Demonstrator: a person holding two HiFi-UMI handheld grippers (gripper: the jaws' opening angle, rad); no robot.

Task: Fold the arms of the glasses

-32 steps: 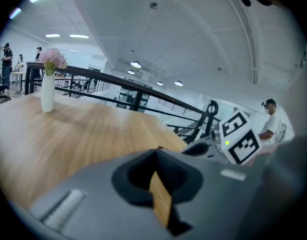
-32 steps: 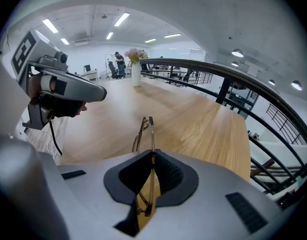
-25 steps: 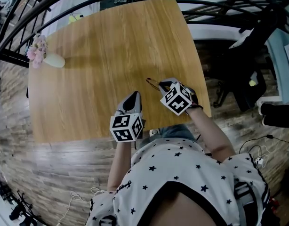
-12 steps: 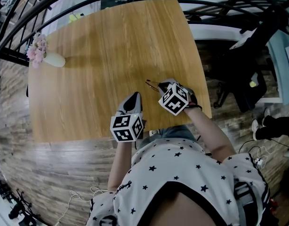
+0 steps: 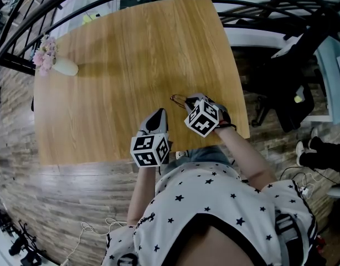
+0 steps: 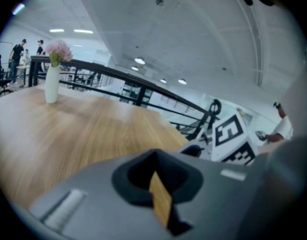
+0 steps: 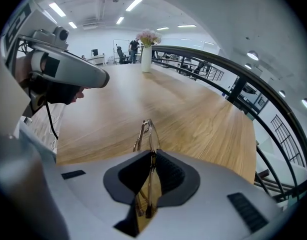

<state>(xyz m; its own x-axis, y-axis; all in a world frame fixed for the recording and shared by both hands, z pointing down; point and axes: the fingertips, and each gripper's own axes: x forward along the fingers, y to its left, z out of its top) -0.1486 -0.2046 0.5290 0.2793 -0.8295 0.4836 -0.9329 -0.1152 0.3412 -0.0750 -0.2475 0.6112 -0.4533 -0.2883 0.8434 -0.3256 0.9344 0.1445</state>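
The right tongs (image 7: 149, 156) are closed on the glasses (image 7: 147, 134), pinching the thin frame edge-on between the pads, low over the near right part of the surface (image 5: 120, 65). The left tongs (image 6: 156, 156) are fully closed on nothing, just to the left near the front edge. The narrow grip on a slim wire frame could let the glasses twist or slip. So close to the edge, a slip could send them to the floor.
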